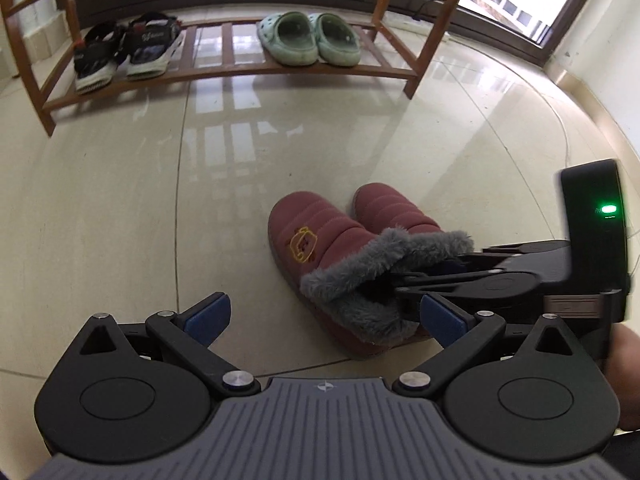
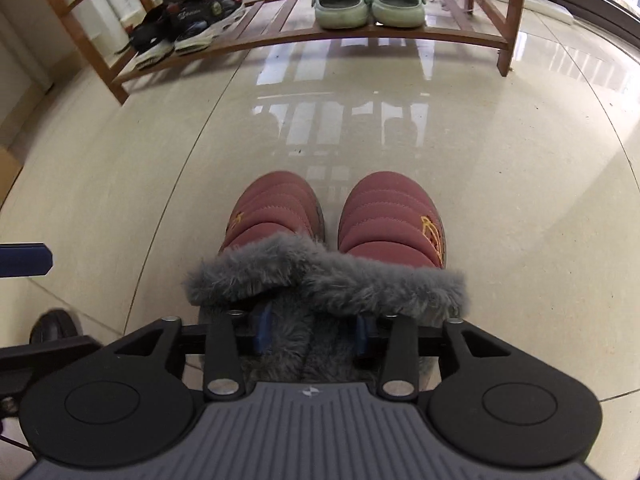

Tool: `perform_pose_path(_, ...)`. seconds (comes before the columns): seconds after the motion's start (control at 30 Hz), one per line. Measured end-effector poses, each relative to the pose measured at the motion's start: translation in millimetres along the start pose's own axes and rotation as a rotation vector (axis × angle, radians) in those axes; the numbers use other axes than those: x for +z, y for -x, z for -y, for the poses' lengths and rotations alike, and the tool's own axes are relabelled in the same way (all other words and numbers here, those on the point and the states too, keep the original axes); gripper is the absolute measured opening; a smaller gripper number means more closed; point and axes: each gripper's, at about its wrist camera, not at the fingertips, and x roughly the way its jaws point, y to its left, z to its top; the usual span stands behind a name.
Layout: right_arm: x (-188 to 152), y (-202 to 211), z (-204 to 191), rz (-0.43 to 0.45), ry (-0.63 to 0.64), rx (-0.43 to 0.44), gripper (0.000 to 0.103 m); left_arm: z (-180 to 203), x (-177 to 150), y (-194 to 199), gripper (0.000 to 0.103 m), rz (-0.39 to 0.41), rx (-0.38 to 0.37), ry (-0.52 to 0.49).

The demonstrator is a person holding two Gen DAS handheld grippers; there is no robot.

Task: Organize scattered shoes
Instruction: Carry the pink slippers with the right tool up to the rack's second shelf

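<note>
step: grabbing maroon quilted fur-lined slippers (image 2: 332, 232) | right gripper (image 2: 312, 330) fingers narrow, straddling both inner collars, grip unclear | left gripper (image 1: 326, 312) wide, empty | next: pinch, carry to wooden shoe rack (image 2: 280, 38)

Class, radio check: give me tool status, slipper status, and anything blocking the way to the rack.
Left tool open, empty. Right tool astride both fur collars of the maroon slippers; grip unclear. Slippers together on floor. Path to shoe rack clear.
</note>
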Motion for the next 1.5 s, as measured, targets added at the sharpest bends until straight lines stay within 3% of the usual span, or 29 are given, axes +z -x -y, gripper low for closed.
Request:
perform_pose_path(0.2,-12,42,18,0.021,0.026,0.031,0.055,0,-7,-8,0.101,0.003,0.031,0.080)
perform_pose_path(0.37,-22,60,38,0.025,0.008,-0.003,0.057,2,-4,-31,0.101,-0.020,0.044,0.153)
perform_pose_path(0.63,-20,37,58,0.007,-0.120,0.001,0.057,10,-9,-67,0.080,-0.090,0.077,0.200)
perform_pose_path(1.07,-18,-17,62,-0.082,-0.247,-0.045,0.053,-3,-17,-113,0.063,-0.203,0.027,0.429)
perform_pose_path(1.13,-19,-23,62,-0.088,-0.260,-0.052,0.053,-6,-17,-119,0.050,-0.212,0.000,0.452)
perform_pose_path(1.33,-18,-23,63,-0.068,-0.281,-0.060,0.042,-1,-10,-118,0.038,-0.202,-0.015,0.369)
perform_pose_path(1.5,-6,-6,59,-0.043,-0.271,-0.037,0.041,-1,6,-95,0.038,-0.157,-0.031,0.315)
